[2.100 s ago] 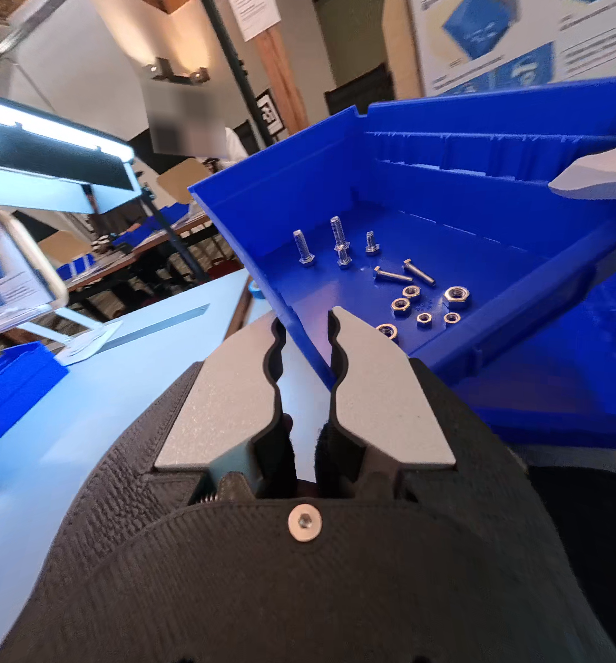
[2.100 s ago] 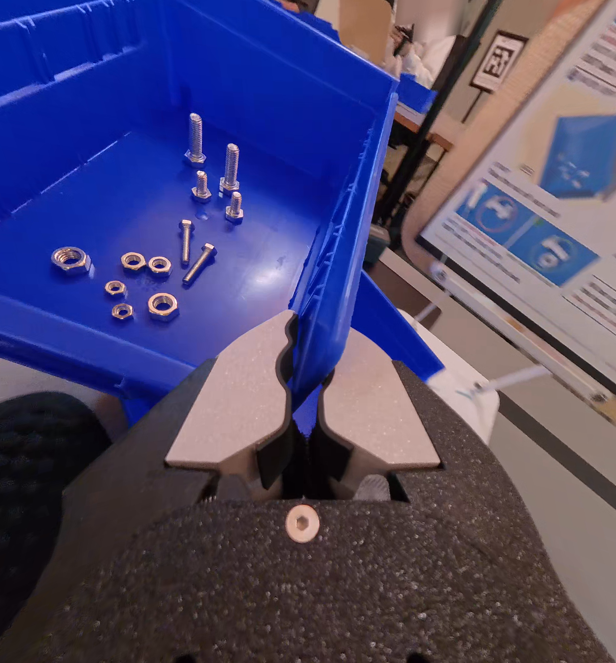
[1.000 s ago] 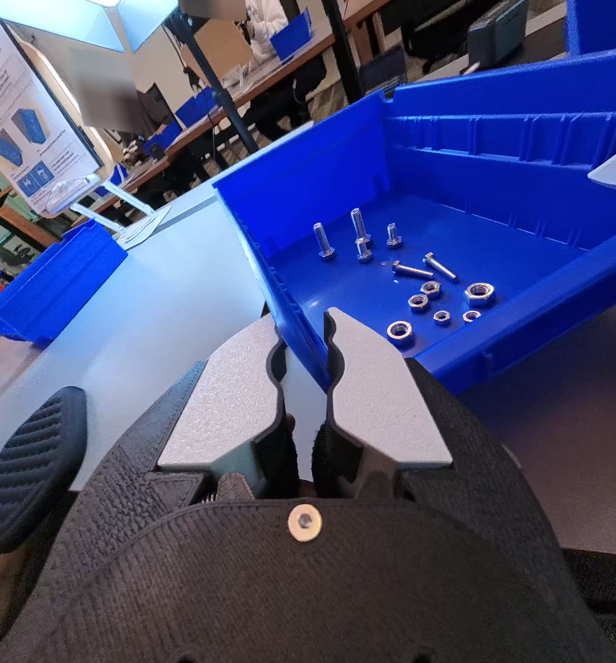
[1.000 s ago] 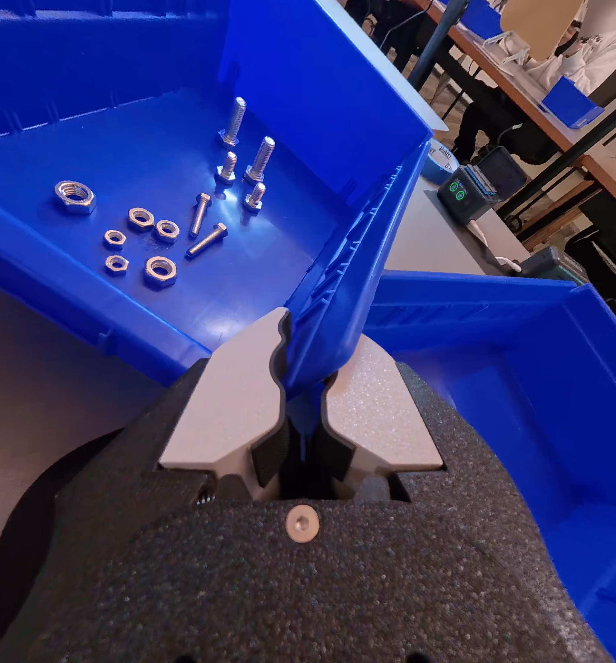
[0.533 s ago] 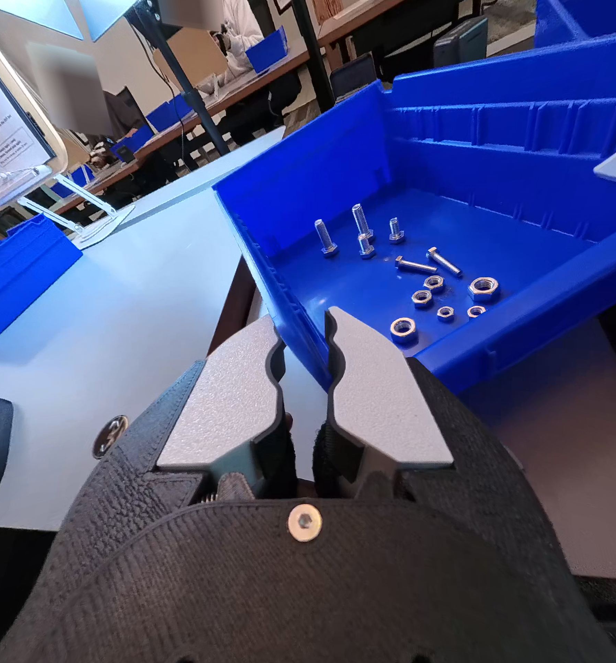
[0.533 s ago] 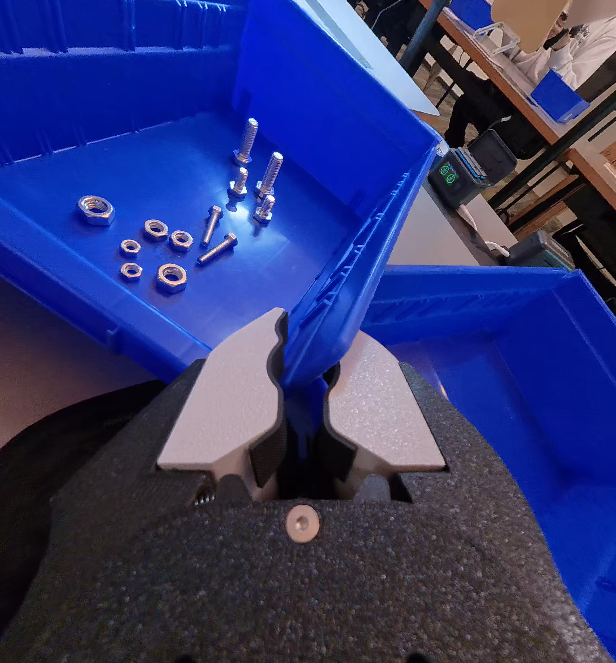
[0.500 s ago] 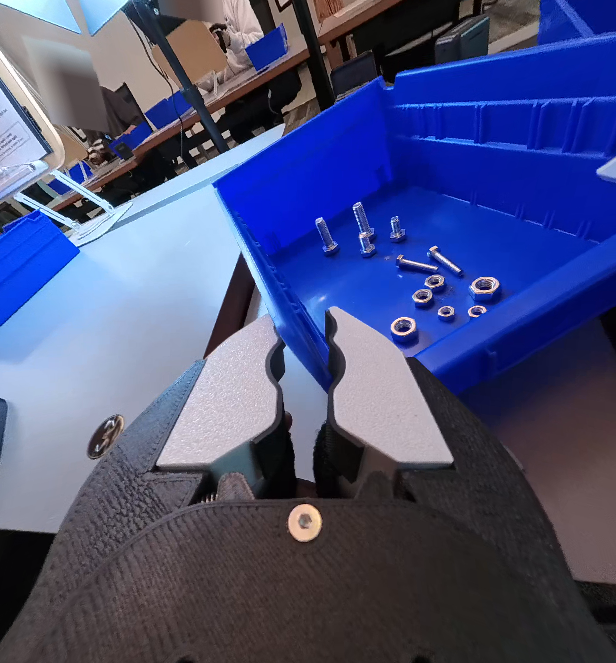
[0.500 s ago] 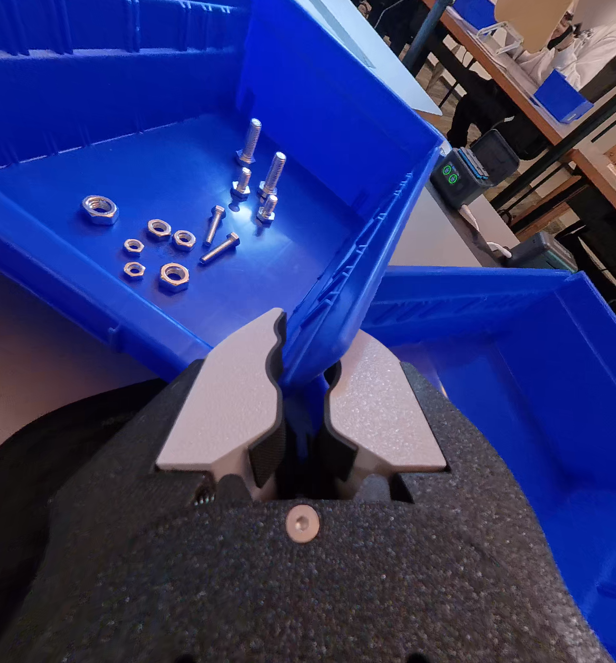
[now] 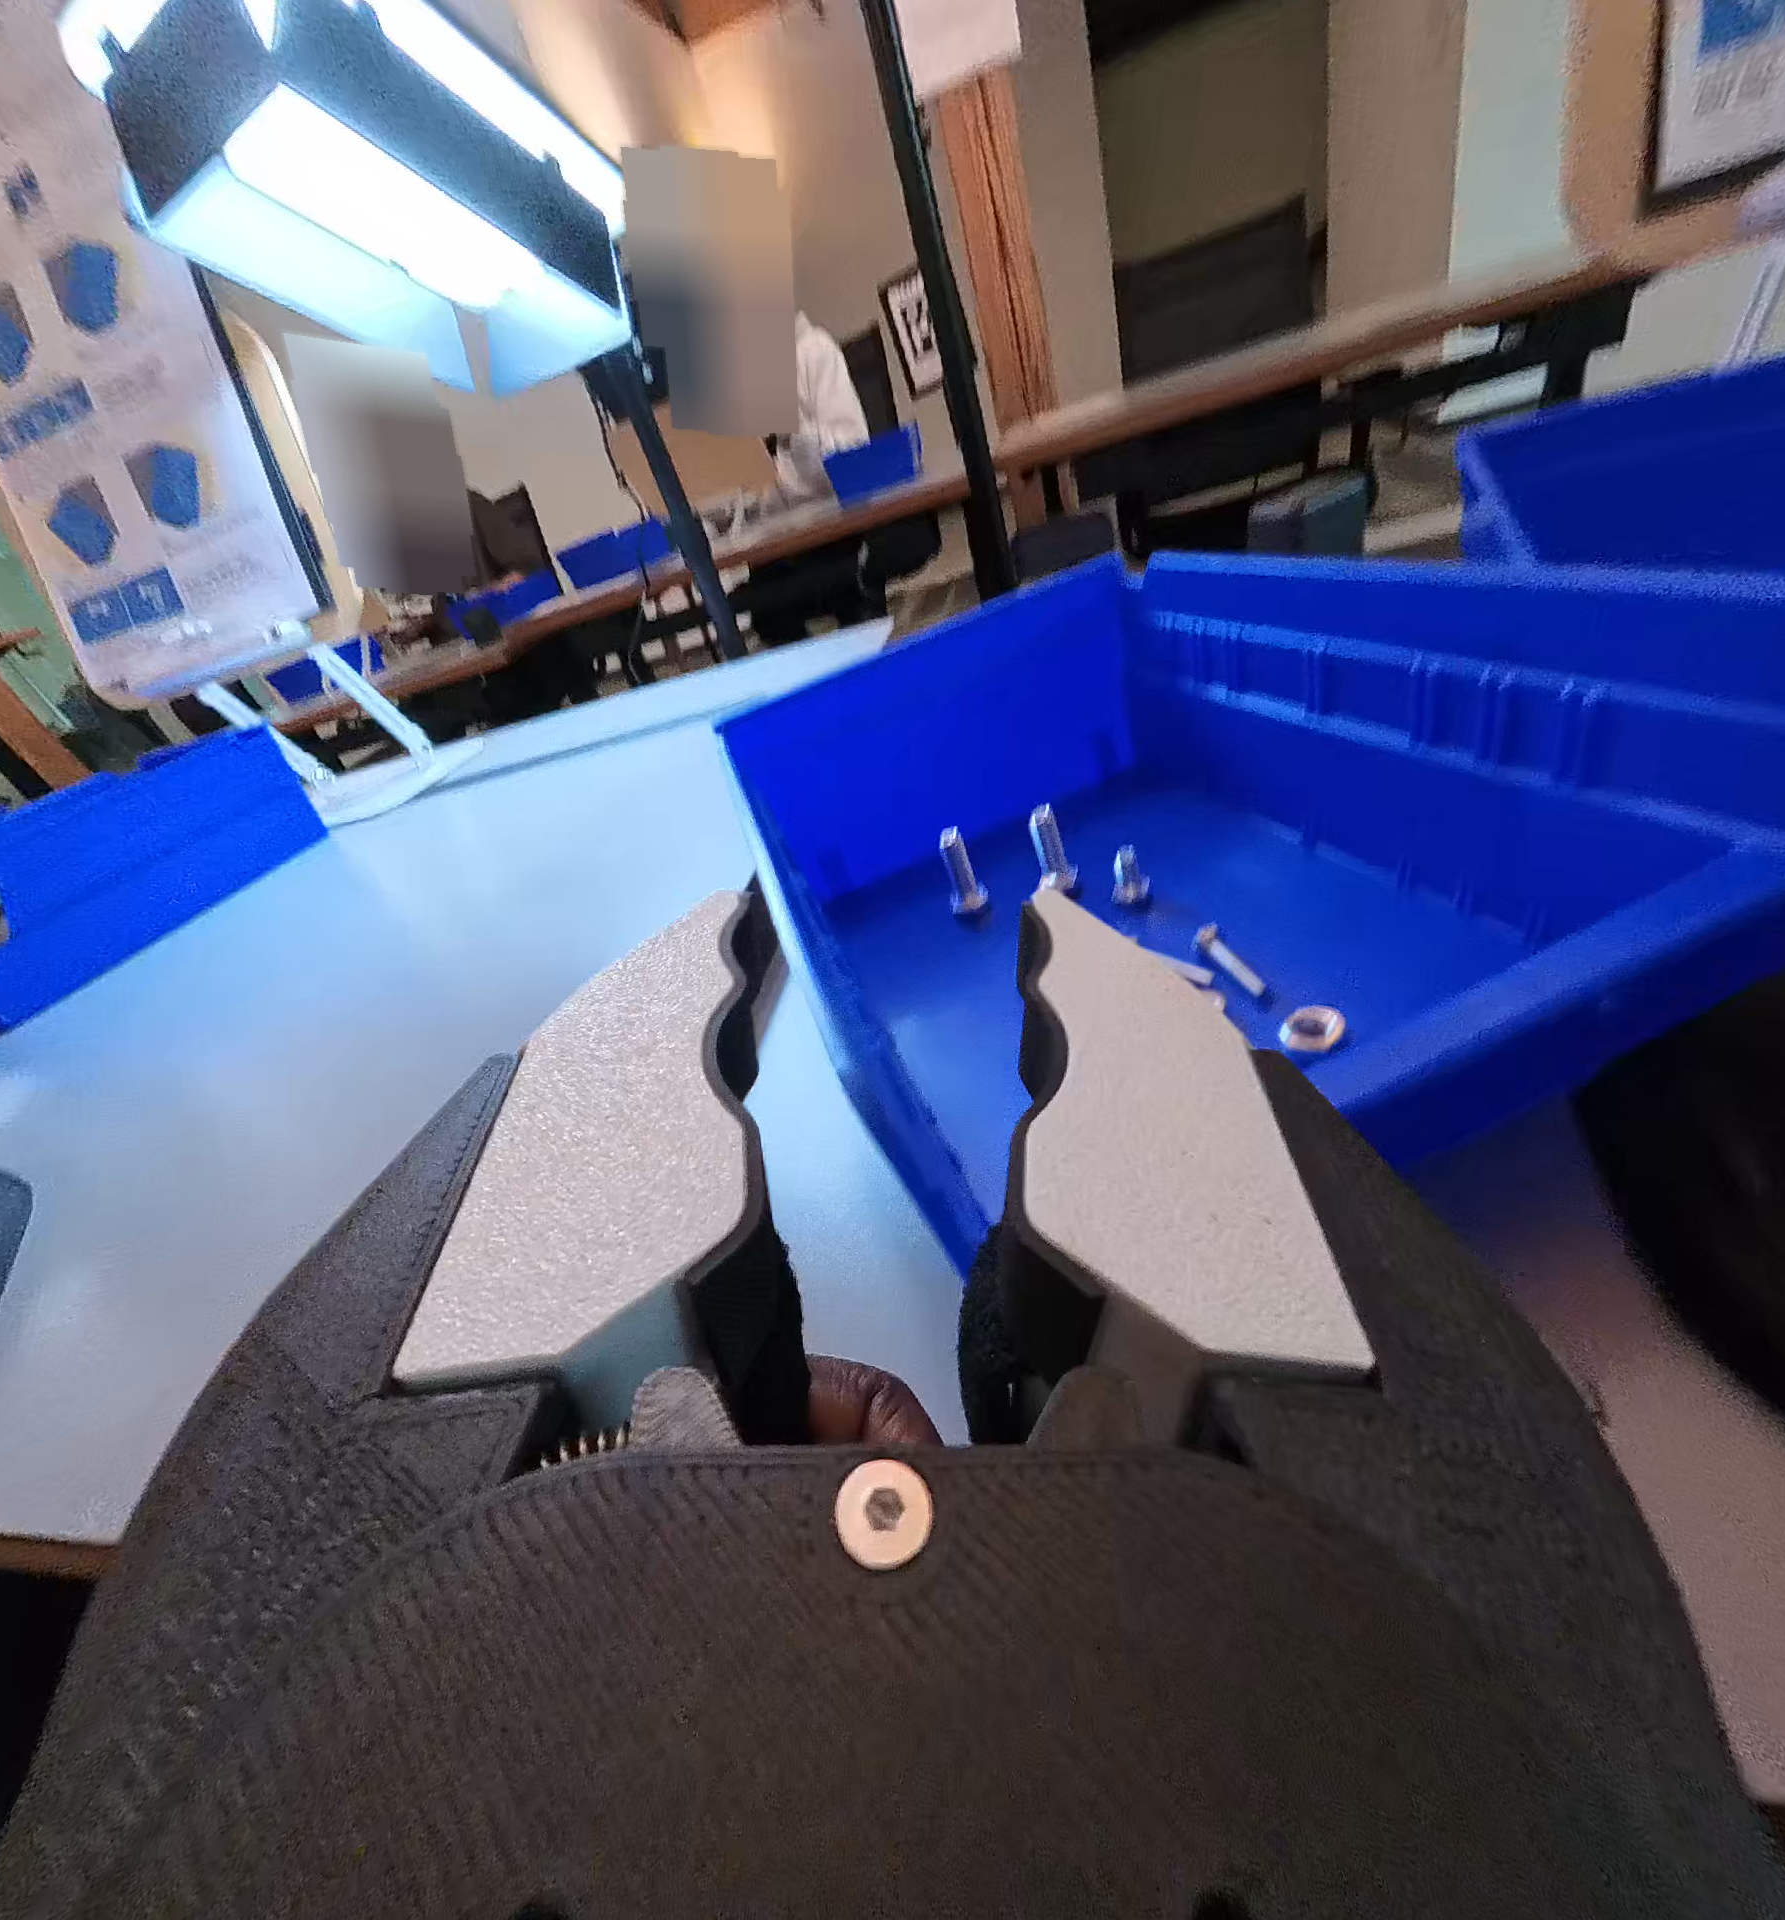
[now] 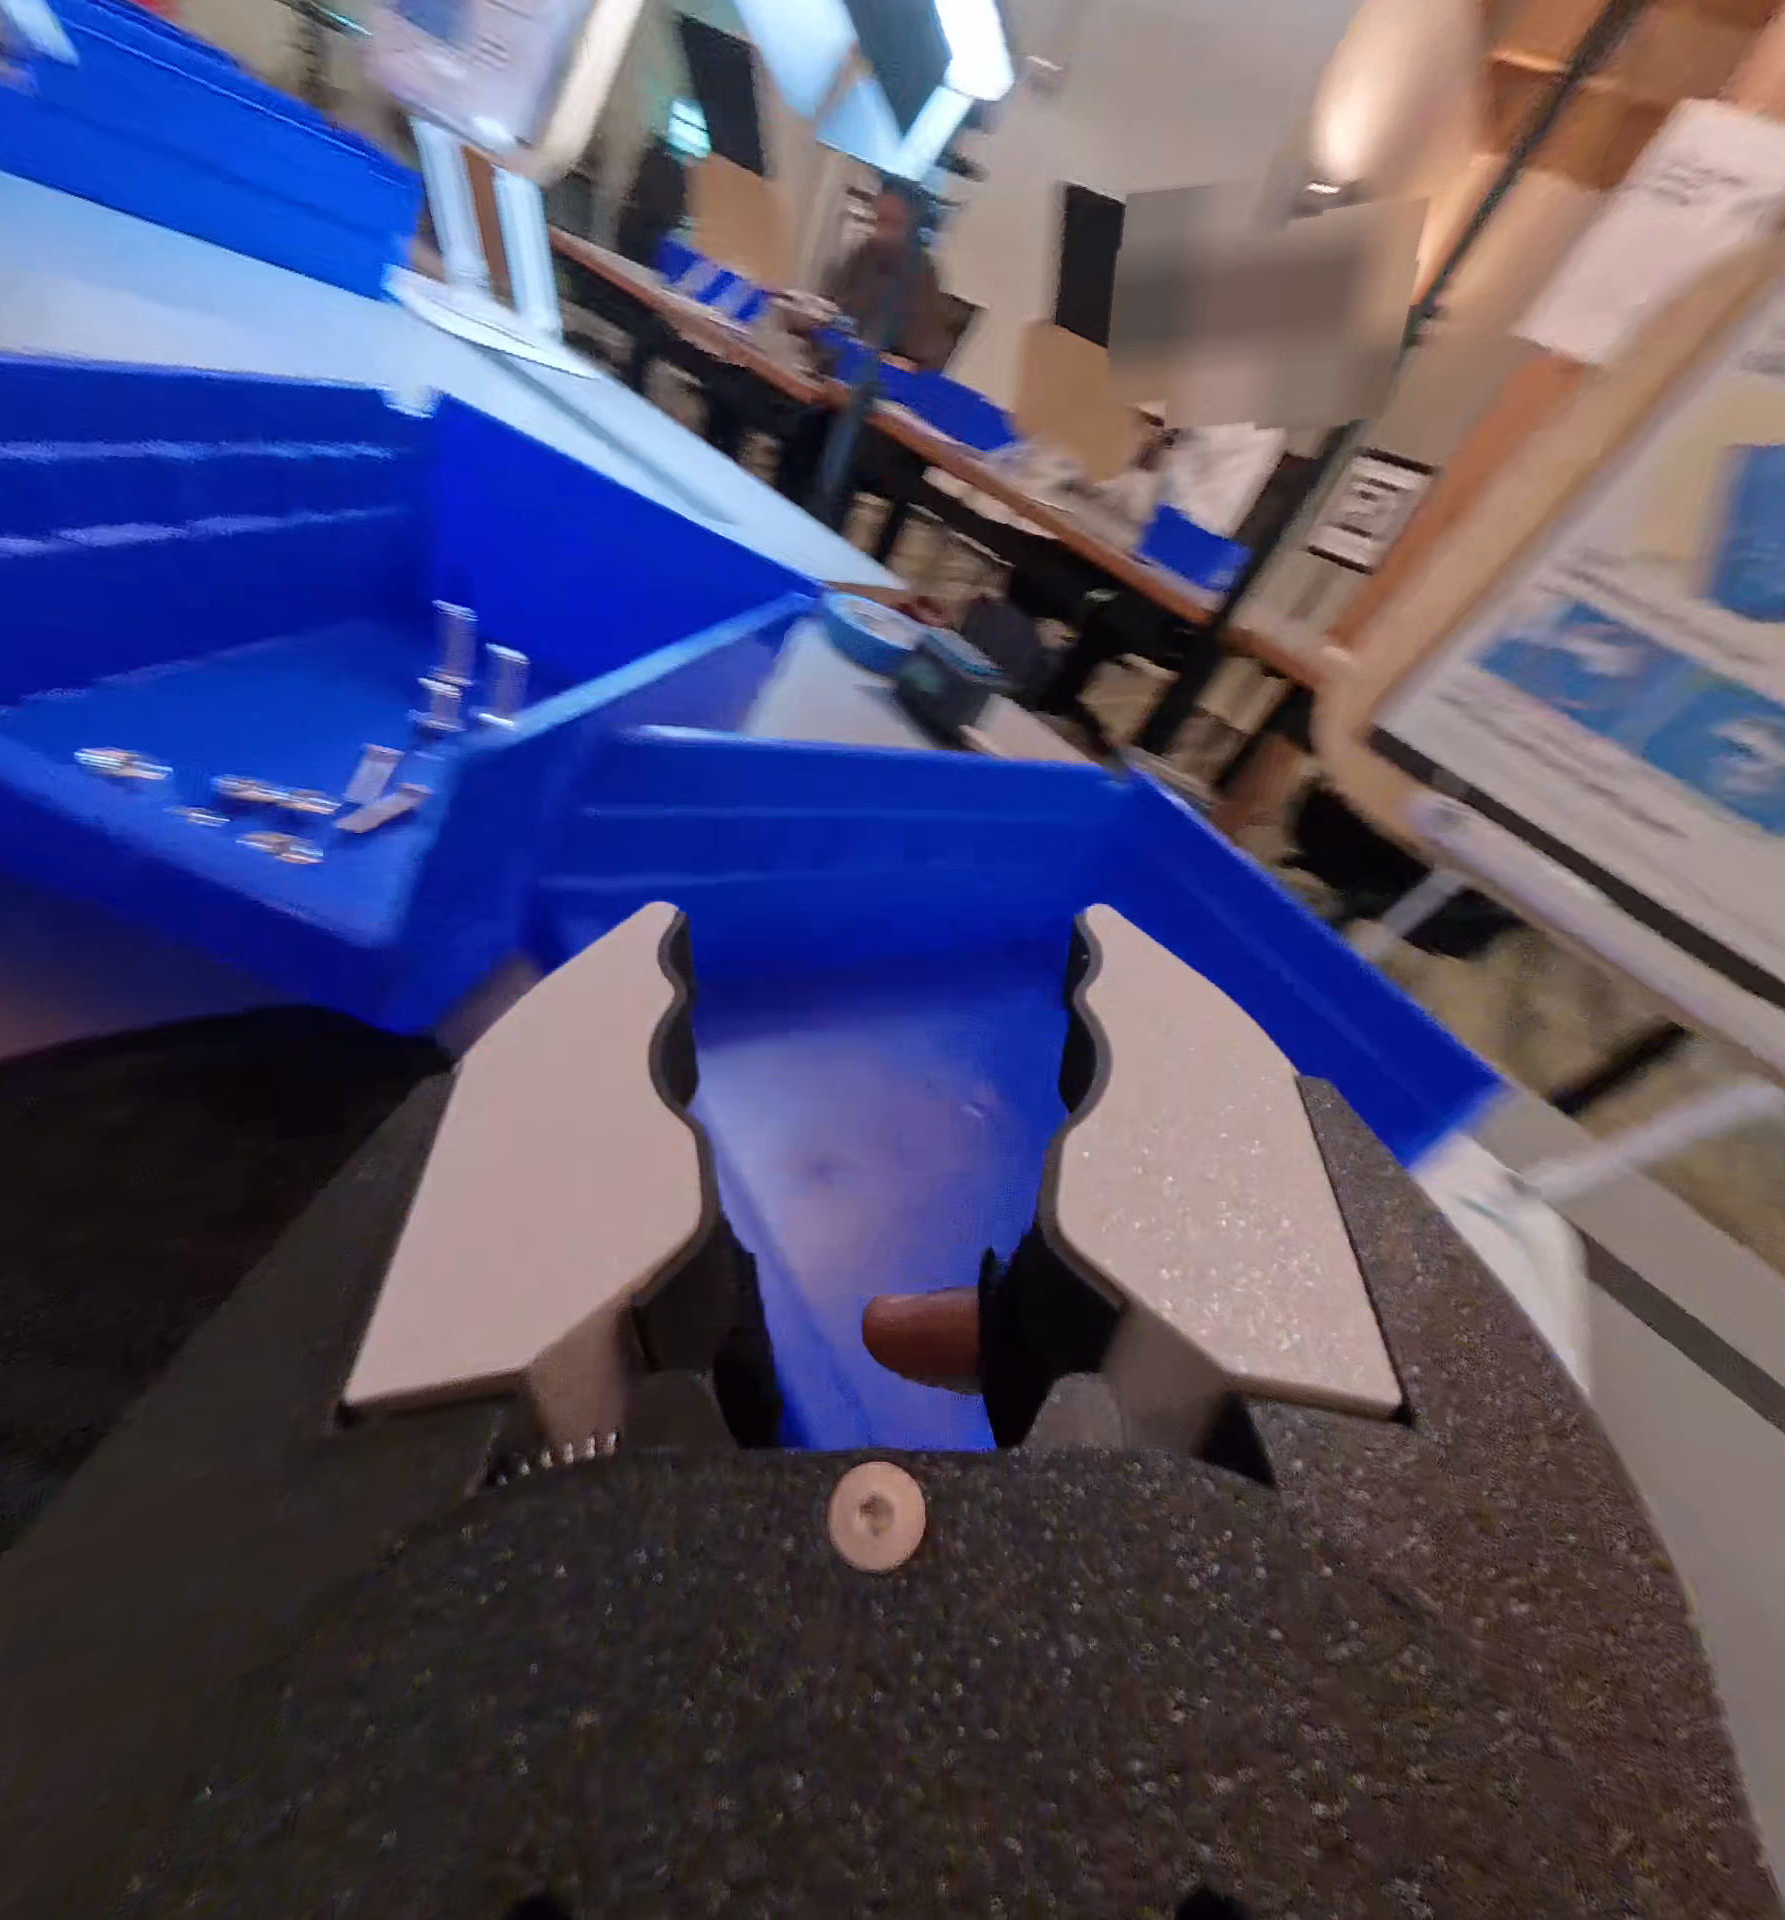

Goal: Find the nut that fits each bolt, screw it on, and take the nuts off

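On the counter, bolts and nuts are sitting in a blue bin. Both left gripper and right gripper are gaping, holding nothing; standing bolts are likely toppling if nudged.

blue bin open-topped, side wall (tall) blocking left hand-held gripper

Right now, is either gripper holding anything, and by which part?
Nothing is held. The left gripper stands open astride the blue bin's side wall without clamping it; the right gripper is open over a second bin.
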The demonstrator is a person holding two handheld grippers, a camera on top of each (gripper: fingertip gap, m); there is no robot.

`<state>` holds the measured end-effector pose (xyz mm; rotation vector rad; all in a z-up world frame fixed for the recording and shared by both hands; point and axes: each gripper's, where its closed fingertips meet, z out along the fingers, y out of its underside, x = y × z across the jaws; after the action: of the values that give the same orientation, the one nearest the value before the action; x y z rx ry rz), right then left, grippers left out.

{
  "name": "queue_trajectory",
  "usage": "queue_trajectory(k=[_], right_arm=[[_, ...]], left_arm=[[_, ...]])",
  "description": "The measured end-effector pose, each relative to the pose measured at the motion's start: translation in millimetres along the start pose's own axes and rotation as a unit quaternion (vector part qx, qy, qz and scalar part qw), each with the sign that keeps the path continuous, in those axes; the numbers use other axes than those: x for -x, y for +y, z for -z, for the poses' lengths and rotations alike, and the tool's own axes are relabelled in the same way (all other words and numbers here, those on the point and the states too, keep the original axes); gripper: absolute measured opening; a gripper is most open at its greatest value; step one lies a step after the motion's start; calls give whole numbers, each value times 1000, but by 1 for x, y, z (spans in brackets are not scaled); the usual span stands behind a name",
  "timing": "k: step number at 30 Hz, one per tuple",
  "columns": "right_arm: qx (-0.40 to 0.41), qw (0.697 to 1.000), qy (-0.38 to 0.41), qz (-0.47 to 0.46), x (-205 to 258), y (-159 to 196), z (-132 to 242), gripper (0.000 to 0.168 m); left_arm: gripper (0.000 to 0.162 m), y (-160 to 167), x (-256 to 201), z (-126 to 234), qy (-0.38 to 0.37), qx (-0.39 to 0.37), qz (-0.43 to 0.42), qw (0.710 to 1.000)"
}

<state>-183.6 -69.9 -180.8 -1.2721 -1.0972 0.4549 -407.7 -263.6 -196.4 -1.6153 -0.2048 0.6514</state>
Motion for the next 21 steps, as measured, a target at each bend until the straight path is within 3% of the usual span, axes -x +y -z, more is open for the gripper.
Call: queue_trajectory(k=[5, 10, 16, 21], right_arm=[[97, 994, 45, -18, -41, 57, 9, 83], [132, 988, 68, -33, -59, 85, 18, 86], [150, 982, 104, -52, -90, 108, 43, 79], [173, 972, 136, -81, -117, 134, 71, 78]], left_arm=[[48, -53, -34, 2, 31, -73, 12, 997], [47, -82, -95, 3, 112, -105, 36, 987], [48, -80, -176, 6, 224, -91, 65, 968], [52, -57, -227, -8, 267, -27, 67, 961]])
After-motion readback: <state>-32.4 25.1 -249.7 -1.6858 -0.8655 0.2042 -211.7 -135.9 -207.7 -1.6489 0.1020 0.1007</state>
